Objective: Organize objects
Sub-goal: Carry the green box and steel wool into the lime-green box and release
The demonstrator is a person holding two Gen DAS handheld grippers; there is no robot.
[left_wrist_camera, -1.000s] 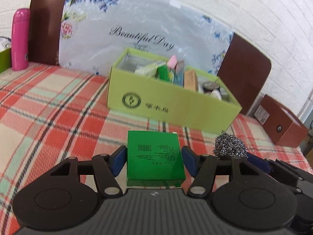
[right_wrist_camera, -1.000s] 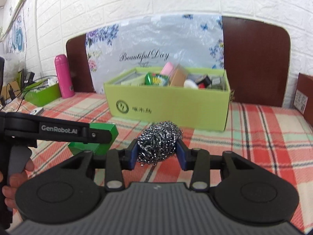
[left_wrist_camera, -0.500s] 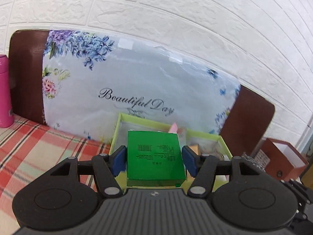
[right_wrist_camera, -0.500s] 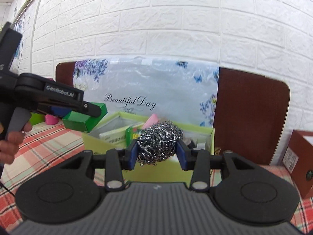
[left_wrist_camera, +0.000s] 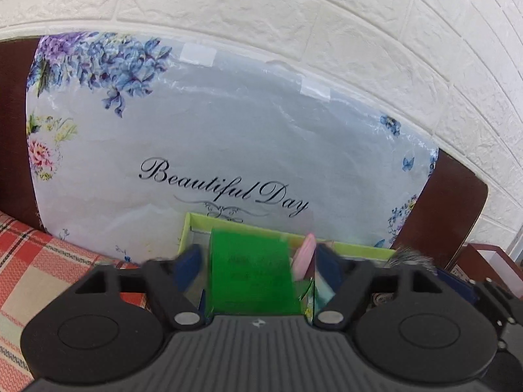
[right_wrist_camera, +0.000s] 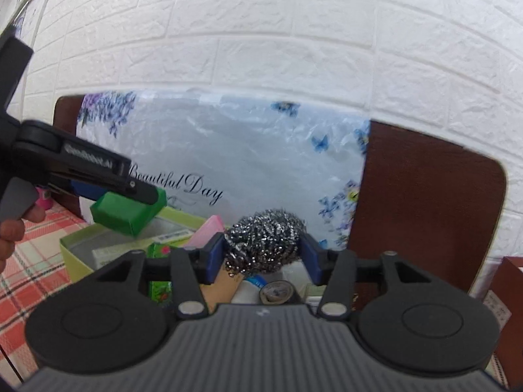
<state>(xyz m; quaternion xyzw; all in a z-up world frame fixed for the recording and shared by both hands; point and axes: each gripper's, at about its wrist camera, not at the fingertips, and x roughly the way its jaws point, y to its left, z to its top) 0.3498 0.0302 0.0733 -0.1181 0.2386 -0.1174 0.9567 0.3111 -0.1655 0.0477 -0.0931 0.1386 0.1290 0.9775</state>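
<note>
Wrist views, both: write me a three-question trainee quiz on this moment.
1. True or false: both pads of the left gripper press the green box.
2. What sits between the right gripper's pads? A sponge, B steel wool, C bottle.
3. Fill in: the floral sheet reads "Beautiful ___".
Key: 1 false, gaps show each side, jaws have just been opening. 2 B; these jaws have also just been opening. 3 Day.

"Beautiful Day" on the floral sheet (left_wrist_camera: 228, 137)
</note>
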